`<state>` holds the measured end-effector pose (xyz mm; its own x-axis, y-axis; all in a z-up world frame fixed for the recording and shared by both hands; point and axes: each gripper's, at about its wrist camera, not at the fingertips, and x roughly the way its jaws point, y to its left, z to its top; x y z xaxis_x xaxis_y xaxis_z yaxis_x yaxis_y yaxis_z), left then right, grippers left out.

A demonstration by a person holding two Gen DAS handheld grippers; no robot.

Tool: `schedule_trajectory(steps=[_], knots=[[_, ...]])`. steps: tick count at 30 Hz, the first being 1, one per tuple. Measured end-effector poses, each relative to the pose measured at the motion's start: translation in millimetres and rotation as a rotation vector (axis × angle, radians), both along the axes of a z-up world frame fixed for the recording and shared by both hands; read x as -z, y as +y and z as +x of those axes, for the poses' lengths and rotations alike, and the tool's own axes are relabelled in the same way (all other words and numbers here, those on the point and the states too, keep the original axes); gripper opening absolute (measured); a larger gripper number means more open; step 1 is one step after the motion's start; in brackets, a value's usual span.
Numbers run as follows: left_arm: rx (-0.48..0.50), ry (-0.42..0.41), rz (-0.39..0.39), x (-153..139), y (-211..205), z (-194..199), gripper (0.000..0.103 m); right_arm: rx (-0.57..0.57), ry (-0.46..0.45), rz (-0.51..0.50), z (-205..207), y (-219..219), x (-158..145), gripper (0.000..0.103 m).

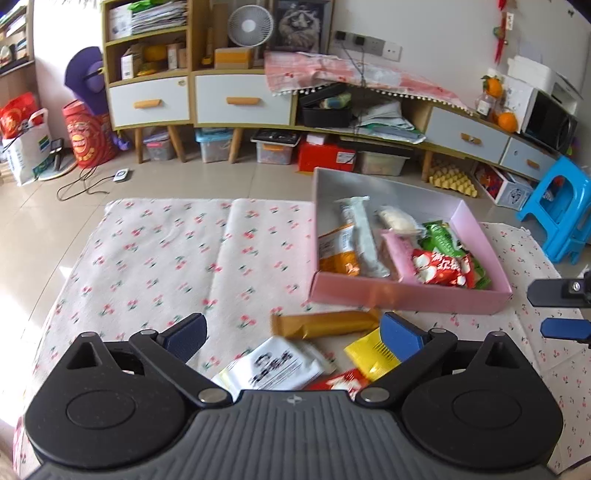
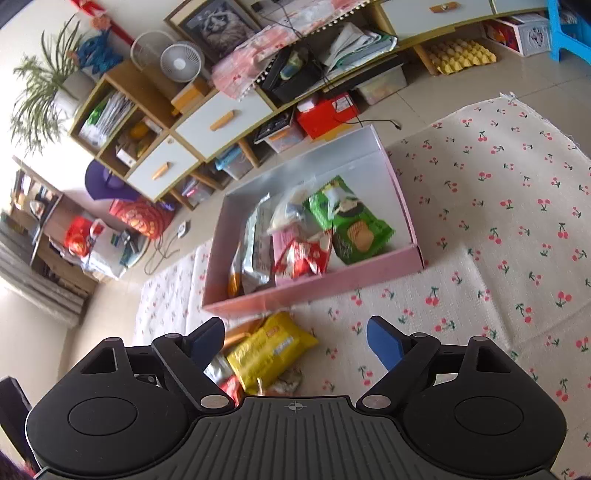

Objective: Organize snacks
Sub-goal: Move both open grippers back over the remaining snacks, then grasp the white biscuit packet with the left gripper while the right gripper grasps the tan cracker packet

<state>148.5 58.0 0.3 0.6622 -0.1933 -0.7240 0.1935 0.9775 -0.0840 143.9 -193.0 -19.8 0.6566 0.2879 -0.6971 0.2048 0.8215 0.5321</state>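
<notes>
Several snack packets lie in a shallow pink box [image 1: 406, 295] with a grey inside, which sits on a cherry-print cloth [image 1: 166, 258] spread over the tabletop. In the box are an orange packet [image 1: 338, 254] along one wall, a long silver-white packet [image 1: 360, 236] beside it, a pale clear-wrapped bun [image 1: 399, 221], a pink packet [image 1: 397, 254], a red-and-white packet [image 1: 441, 267] and a green biscuit packet [image 2: 351, 221] at the other end. Just outside the box's near wall more snacks rest loose on the cloth: a brown bar [image 1: 325, 325], a white packet with black writing [image 1: 273, 365], a yellow packet [image 2: 266, 350] and a small red packet [image 1: 343, 382]. The left tongs [image 1: 291, 332] hang above these loose snacks with their blue pads spread wide, nothing between them pressed. The right tongs [image 2: 295, 341] are likewise released, over the yellow packet without touching it. Beyond the cloth is a tiled floor [image 1: 184, 184], then a low wooden cabinet [image 1: 221, 96] with white drawers, storage bins under it, a small white fan [image 1: 251, 26], a framed animal picture [image 1: 299, 26], a blue plastic stool [image 1: 557, 218] and a yellow egg tray [image 1: 452, 181].
</notes>
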Motion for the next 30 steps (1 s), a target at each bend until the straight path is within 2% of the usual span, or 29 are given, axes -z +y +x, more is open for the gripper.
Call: schedule_trajectory(steps=[4,10,14,20,30], knots=[[-0.021,0.001,-0.003,7.6,10.2,-6.2,0.102,-0.022,-0.006,-0.034,-9.0,7.1,6.1,0.087],[-0.002,-0.012,0.067,22.5,22.3,-12.2,0.102,-0.105,0.002,-0.132,-20.2,22.6,20.0,0.088],[0.012,0.006,0.095,38.0,33.4,-10.8,0.102,-0.196,-0.027,-0.229,-27.0,41.4,25.5,0.088],[0.078,0.0,0.157,60.6,40.3,-8.9,0.102,-0.341,-0.032,-0.339,-29.6,65.8,40.2,0.088],[0.191,-0.021,0.164,73.9,31.6,-6.3,0.103,-0.466,-0.004,-0.465,-25.9,86.6,64.5,0.088]])
